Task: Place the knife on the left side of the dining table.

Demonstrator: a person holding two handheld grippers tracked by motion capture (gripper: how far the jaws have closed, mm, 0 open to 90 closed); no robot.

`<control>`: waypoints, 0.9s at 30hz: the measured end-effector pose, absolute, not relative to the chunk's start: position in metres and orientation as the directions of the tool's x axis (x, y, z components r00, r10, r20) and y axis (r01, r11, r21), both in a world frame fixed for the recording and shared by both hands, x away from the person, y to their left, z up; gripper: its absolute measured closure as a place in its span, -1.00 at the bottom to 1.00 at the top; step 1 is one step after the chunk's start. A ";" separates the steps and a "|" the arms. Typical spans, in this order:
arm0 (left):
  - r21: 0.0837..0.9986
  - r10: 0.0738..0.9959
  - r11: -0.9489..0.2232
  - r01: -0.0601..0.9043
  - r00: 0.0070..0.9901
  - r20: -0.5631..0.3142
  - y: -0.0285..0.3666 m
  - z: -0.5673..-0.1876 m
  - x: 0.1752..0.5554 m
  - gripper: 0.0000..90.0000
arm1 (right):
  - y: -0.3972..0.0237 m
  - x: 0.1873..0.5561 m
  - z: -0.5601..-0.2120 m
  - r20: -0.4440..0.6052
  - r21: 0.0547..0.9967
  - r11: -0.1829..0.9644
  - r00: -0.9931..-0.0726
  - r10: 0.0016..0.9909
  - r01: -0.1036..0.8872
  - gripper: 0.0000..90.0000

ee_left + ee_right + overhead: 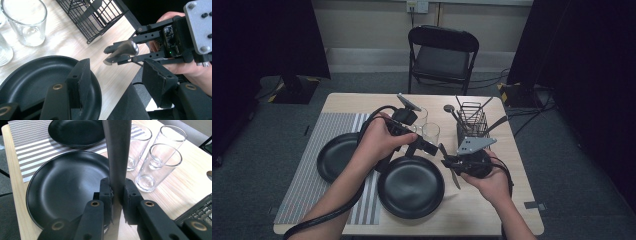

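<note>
Right tongs at centre right of the high view, clamped on a knife. Handle rising straight up between the pads in the right gripper view, from the lower middle past the top edge. Same knife seen end-on at centre right of the left gripper view, pinched in the far tongs, over bare bench just right of the near plate. Blade hanging below the tongs in the high view, beside that plate's right rim.

Left tongs at the bottom of the left gripper view, standing wide with nothing between, left pad over the plate's rim, right pad close to the other gripper. In the high view, left hand at centre, above the near plate.

Second plate at centre left on a striped mat. Two glasses just beyond the near plate, upper right in the right gripper view. Wire caddy with utensils at upper right of the bench, well clear of both plates. Folding chair behind, top centre.
</note>
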State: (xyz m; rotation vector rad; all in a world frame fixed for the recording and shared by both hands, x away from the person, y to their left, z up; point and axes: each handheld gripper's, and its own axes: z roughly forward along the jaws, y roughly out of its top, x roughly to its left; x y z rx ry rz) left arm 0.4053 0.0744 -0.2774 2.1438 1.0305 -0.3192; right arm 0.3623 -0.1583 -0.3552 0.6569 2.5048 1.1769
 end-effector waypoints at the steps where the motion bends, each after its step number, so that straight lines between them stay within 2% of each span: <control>1: 0.505 0.580 -0.411 0.759 0.645 -0.497 0.074 -0.278 0.405 -0.11 | -0.158 0.362 -0.355 -0.073 0.781 0.561 -0.853 0.517 0.274 0.78; 21: 0.466 0.606 -0.367 0.805 0.587 -0.536 0.058 -0.282 0.406 0.10 | -0.154 0.362 -0.357 -0.078 0.771 0.580 -0.866 0.494 0.262 0.78; 27: 0.462 0.619 -0.371 0.805 0.586 -0.524 0.058 -0.282 0.405 0.25 | -0.151 0.361 -0.355 -0.084 0.768 0.587 -0.870 0.486 0.255 0.78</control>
